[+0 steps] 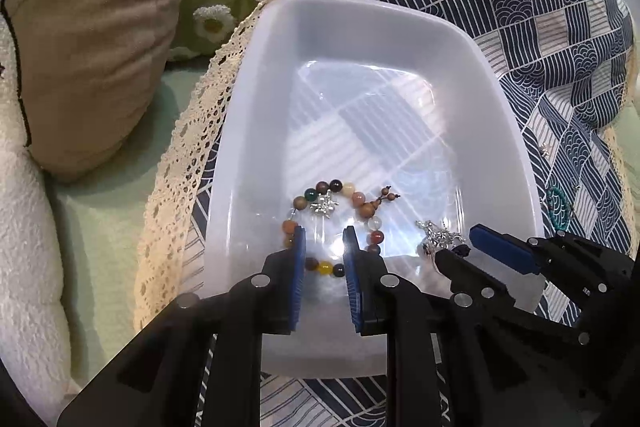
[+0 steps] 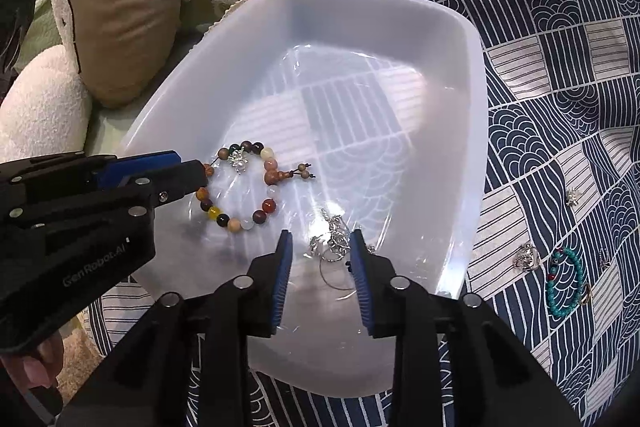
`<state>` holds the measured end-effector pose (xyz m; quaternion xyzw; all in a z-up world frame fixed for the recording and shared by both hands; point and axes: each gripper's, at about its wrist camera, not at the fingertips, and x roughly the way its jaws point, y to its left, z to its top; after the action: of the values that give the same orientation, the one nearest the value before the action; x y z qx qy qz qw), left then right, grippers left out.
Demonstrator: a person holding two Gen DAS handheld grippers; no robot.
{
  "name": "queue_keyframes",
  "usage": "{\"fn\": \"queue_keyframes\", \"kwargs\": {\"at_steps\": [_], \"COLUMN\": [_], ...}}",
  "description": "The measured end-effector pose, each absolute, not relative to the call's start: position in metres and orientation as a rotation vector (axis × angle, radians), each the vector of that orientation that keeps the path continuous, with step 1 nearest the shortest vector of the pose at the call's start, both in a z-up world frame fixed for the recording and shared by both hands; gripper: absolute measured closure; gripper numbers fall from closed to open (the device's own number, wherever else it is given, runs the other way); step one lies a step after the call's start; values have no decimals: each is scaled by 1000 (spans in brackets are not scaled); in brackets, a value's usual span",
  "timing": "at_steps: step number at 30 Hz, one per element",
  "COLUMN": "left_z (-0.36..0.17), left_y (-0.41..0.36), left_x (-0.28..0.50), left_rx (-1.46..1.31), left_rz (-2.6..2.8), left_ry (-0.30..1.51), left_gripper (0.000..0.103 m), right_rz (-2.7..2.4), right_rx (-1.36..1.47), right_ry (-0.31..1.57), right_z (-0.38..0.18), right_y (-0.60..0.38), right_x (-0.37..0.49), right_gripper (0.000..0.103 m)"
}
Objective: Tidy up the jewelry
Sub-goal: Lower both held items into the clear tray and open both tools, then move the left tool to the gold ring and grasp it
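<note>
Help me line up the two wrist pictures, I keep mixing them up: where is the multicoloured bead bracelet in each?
Left wrist: bead bracelet low centre in the white tray, looped around the left gripper tips.
Right wrist: bead bracelet left of centre, beside the left gripper.
Shared landmark: silver chain pile to its right.

Small silvery trinkets [image 2: 527,255] on the navy patterned bedspread [image 2: 560,67] are too tiny to identify. The left gripper [image 1: 323,233] hides part of the multicoloured bead bracelet [image 1: 340,211]. A turquoise bead bracelet [image 1: 558,205] sits half hidden by the translucent white plastic tray [image 1: 360,27].
</note>
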<state>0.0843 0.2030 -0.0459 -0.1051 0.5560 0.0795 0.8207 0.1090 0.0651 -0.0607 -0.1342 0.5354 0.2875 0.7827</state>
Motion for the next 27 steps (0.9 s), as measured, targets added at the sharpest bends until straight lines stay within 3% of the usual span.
{"fn": "queue_keyframes", "kwargs": {"at_steps": [3,5,7,8,10,11,17,27], "left_z": [-34,-20,-5,4,21,26,35,-9], "left_y": [203,201,197,193,182,177,137,41], "left_x": [78,69,59,53,43,40,27,20], "left_rx": [-225,-231,-240,-237,-226,-229,-257,-206], "left_rz": [177,176,173,176,157,143,80,-47], "left_ry": [1153,1113,1058,1025,966,950,908,991], "left_gripper": [81,70,38,35,23,21,19,19], "right_rz": [632,619,604,593,552,534,380,187], "right_rx": [-256,-244,-206,-195,-167,-161,-151,-119], "right_ry": [1155,1130,1094,1081,1039,1026,1001,1047], "right_z": [-47,-31,-6,1,20,25,27,-4], "right_y": [58,50,31,23,-2,-11,-92,-197], "right_x": [110,109,107,106,106,105,106,112], "right_gripper": [70,70,54,49,29,26,25,25]}}
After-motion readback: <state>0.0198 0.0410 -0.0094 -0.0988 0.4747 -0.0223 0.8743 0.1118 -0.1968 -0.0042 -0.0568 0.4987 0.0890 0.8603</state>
